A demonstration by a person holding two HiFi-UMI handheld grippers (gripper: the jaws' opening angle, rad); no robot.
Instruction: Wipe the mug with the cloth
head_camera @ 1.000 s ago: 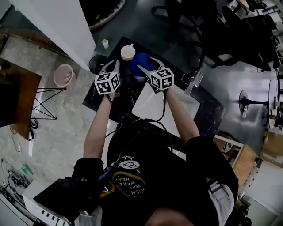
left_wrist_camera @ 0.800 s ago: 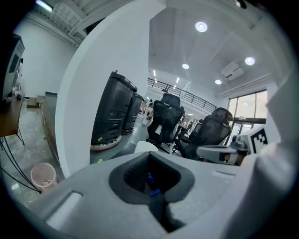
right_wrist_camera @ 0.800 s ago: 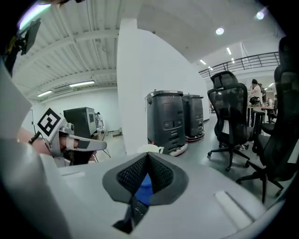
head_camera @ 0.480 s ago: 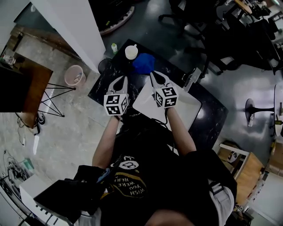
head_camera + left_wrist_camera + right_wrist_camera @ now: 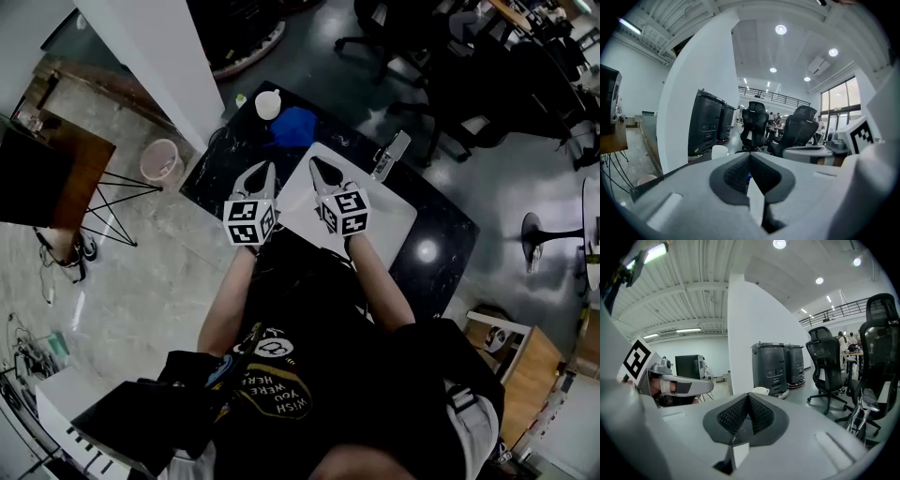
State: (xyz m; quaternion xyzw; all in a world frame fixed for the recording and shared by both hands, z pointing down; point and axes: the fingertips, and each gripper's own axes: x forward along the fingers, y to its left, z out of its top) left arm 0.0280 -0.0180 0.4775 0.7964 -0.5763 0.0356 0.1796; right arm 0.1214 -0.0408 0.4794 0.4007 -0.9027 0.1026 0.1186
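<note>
— What is nearest?
— The person's forearms (image 5: 375, 281), stretched out over the near side of a black table (image 5: 441, 234), with a gripper in each hand.
— And the fingers?
— The left gripper (image 5: 263, 169) has its jaws pressed together at the tips with nothing between them. The right gripper (image 5: 313, 162) is the same: closed and empty. The two hang side by side, apart from each other. The left one is over the dark tabletop just beside a white board (image 5: 384, 220). The right one is over the near part of that board.
— Where is the cloth?
— The blue cloth (image 5: 293, 126) lies bunched on the table past the board's far edge, well apart from both grippers.
— The mug?
— The white mug (image 5: 268, 104) stands upright at the table's far corner, just beside the cloth. No gripper is touching it.
— Beyond that?
— A pink bin (image 5: 160, 160) sits on the floor to the left by a white pillar (image 5: 159, 56). Dark office chairs (image 5: 825, 366) stand farther back.
</note>
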